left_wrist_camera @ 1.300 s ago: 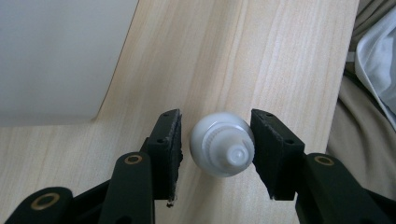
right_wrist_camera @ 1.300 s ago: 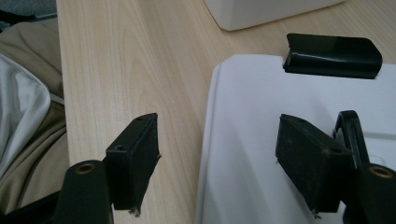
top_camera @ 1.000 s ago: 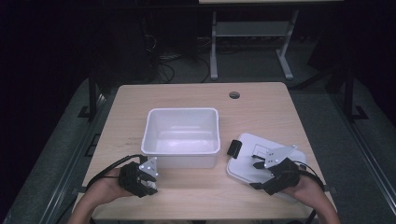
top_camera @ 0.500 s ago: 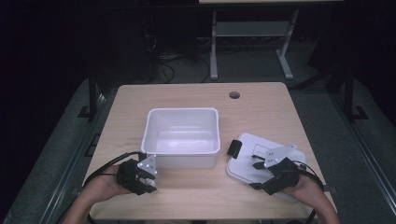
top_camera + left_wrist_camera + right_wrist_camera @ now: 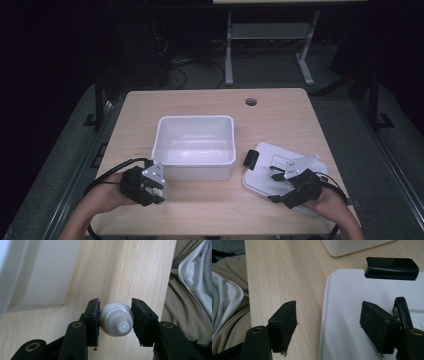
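Note:
A small white bottle (image 5: 115, 318) with a ribbed cap is seen end on, and my left gripper (image 5: 115, 320) is shut on it just above the wooden table. In the high view that left gripper (image 5: 156, 191) is by the near left corner of a white tub (image 5: 195, 131), which looks empty. A white lid (image 5: 295, 162) with black latches lies flat to the right of the tub. My right gripper (image 5: 274, 187) is open and straddles the lid's near left edge. In its own view the right gripper (image 5: 328, 320) has one jaw over the wood and the other over the lid (image 5: 352, 302).
A black latch (image 5: 392, 268) sticks up on the lid's far edge, near the tub's corner (image 5: 352, 246). The table's front edge (image 5: 167, 290) runs close behind both grippers, with light cloth below it. A round cable hole (image 5: 251, 102) is at the table's back.
My left gripper has shifted very slightly toward the tub with the bottle still in it. The right gripper, tub and lid have not moved.

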Demonstrator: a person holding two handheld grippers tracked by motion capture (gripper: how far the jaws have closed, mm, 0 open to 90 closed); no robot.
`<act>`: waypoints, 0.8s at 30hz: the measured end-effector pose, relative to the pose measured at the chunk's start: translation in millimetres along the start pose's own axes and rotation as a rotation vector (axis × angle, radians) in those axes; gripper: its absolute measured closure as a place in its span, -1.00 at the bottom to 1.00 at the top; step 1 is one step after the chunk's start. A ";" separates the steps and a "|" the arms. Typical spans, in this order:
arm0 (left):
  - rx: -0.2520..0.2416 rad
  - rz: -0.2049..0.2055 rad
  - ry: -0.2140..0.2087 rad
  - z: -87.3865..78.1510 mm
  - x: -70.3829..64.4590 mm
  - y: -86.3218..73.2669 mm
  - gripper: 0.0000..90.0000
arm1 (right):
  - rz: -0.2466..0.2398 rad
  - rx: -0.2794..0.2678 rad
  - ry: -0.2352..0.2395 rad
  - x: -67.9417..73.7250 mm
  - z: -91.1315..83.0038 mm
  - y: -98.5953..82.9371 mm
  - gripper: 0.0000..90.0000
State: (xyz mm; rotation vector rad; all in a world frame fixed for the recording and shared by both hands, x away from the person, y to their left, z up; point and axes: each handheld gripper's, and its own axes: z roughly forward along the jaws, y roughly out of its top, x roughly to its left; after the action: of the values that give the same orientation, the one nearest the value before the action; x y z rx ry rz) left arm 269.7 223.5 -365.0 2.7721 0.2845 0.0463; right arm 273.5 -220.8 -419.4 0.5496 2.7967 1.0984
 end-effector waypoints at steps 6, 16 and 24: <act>-0.005 0.004 0.009 -15.6 2.1 1.9 0.33 | 0.015 -0.010 -0.002 -0.9 -2.9 -2.0 -0.36; -0.005 0.004 0.022 -33.0 6.5 5.1 0.33 | 0.021 -0.014 0.000 -1.0 -3.6 -3.2 -0.36; -0.018 -0.005 0.032 -47.1 13.1 6.3 0.33 | 0.018 -0.015 0.001 -0.8 -2.9 -1.6 -0.36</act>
State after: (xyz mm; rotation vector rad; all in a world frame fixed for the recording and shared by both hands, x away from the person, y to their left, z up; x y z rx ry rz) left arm 280.5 236.5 -318.8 2.7548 0.2985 0.0919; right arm 273.3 -224.0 -418.4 0.5738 2.7876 1.1228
